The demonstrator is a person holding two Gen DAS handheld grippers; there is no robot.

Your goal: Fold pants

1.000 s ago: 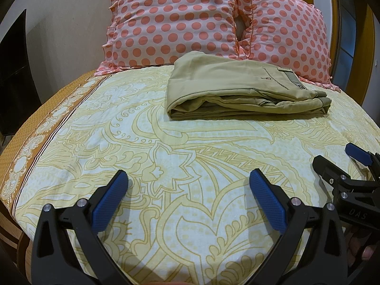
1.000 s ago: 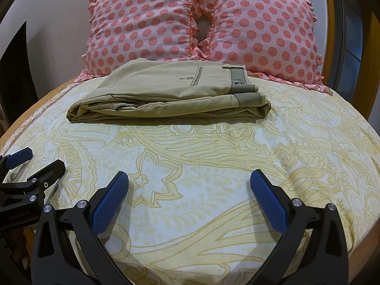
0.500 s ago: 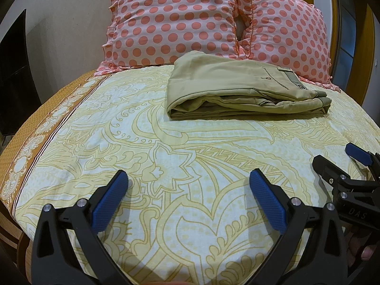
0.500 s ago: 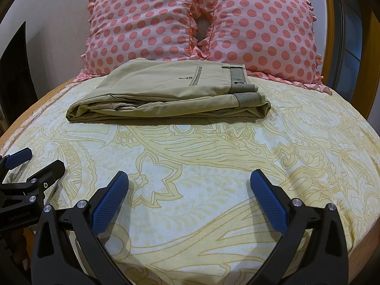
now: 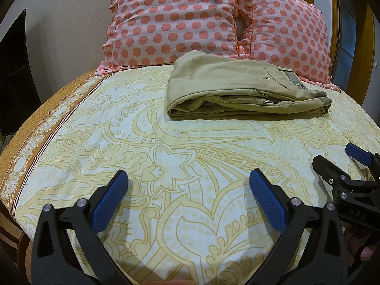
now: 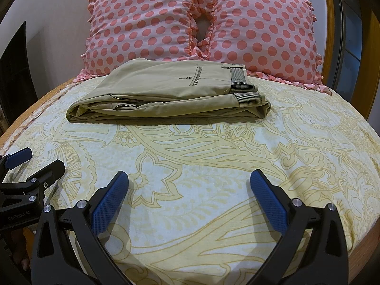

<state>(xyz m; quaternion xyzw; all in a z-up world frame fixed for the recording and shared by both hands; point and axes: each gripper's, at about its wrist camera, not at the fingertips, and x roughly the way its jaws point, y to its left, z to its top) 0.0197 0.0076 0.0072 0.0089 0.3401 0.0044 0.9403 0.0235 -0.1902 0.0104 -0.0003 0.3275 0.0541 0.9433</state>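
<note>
Khaki pants (image 5: 237, 87) lie folded in a flat stack at the far side of the bed, just before the pillows; they also show in the right wrist view (image 6: 171, 90), waistband to the right. My left gripper (image 5: 188, 180) is open and empty over the near part of the bed, well short of the pants. My right gripper (image 6: 190, 180) is open and empty, level with it; it shows at the right edge of the left wrist view (image 5: 337, 156). The left gripper shows at the left edge of the right wrist view (image 6: 35, 161).
The bed has a yellow patterned sheet (image 5: 166, 154) with an orange border on the left (image 5: 42, 128). Two pink polka-dot pillows (image 6: 147, 21) (image 6: 261, 30) lean against the wall behind the pants. A wooden frame (image 6: 332, 35) stands at the right.
</note>
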